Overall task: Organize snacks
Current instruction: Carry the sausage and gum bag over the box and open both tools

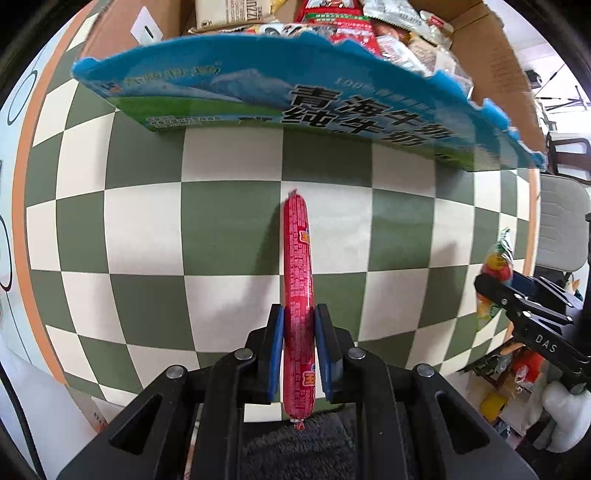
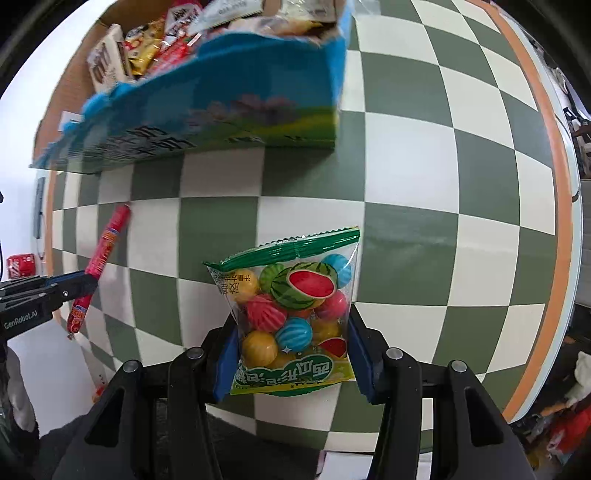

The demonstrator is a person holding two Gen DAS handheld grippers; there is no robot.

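In the left wrist view, the left gripper (image 1: 299, 328) has its jaws closed tightly on a red sausage stick (image 1: 298, 280). The blue pads (image 1: 277, 350) press on both sides of the lower half of the stick. The stick runs up the centre of the frame, and its upper end lies over the green and cream checkered cloth of the bench (image 1: 147, 229). Whether the stick touches the cloth cannot be told. Across the upper part of this frame stands a blue and green carton (image 1: 258, 96) with a torn upper edge and large printed characters on its side. It is full of wrapped snacks (image 1: 332, 22). At the right edge of the frame the right gripper (image 1: 491, 291) appears from the side, with a colourful packet in it.

In the right wrist view, the right gripper (image 2: 291, 350) holds a clear bag of watermelon-shaped gum balls (image 2: 295, 306) with a green sealed top. The jaws stand about half open, and the pads touch the lower sides of the bag, in the lower centre of the frame. The same carton is in the upper left of this frame and looks blurred. At the left edge the left gripper is seen with the sausage stick, tilted, well apart from the bag.
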